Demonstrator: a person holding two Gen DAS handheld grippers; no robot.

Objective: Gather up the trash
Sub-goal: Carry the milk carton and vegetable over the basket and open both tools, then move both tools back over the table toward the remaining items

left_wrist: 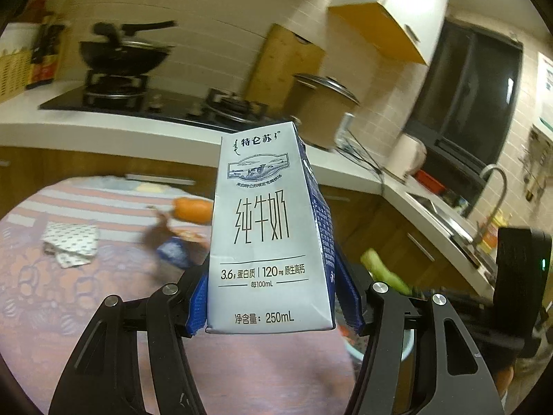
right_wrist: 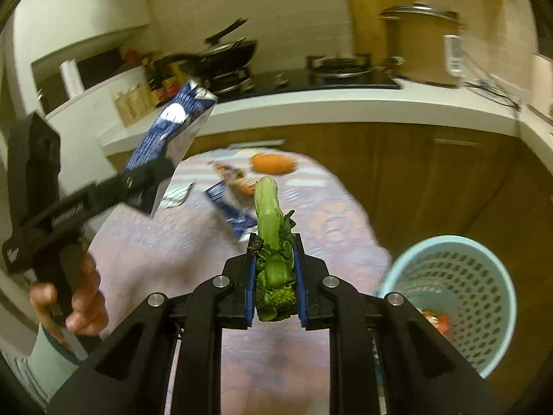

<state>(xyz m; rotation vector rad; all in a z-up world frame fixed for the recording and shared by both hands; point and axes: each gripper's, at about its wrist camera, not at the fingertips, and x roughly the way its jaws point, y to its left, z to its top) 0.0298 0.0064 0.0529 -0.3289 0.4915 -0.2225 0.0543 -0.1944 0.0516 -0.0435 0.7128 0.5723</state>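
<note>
My left gripper (left_wrist: 273, 297) is shut on a white and blue milk carton (left_wrist: 269, 235), held upright above the table; the same milk carton (right_wrist: 172, 138) shows tilted in the right wrist view, with a hand (right_wrist: 76, 297) on the gripper's handle. My right gripper (right_wrist: 274, 273) is shut on a green leafy vegetable stalk (right_wrist: 271, 242), whose pale stem sticks out forward. The stalk's tip (left_wrist: 383, 269) shows at the right in the left wrist view. A light blue perforated trash basket (right_wrist: 484, 276) stands low at the right, with red scraps inside.
On the patterned tablecloth (right_wrist: 172, 242) lie a carrot (right_wrist: 273, 163), a blue wrapper (right_wrist: 231, 211), a dotted paper scrap (left_wrist: 71, 242) and other small litter. Behind runs a white counter (right_wrist: 345, 107) with a stove, a wok (left_wrist: 124, 55), a pot (right_wrist: 421, 45) and a sink (left_wrist: 446, 218).
</note>
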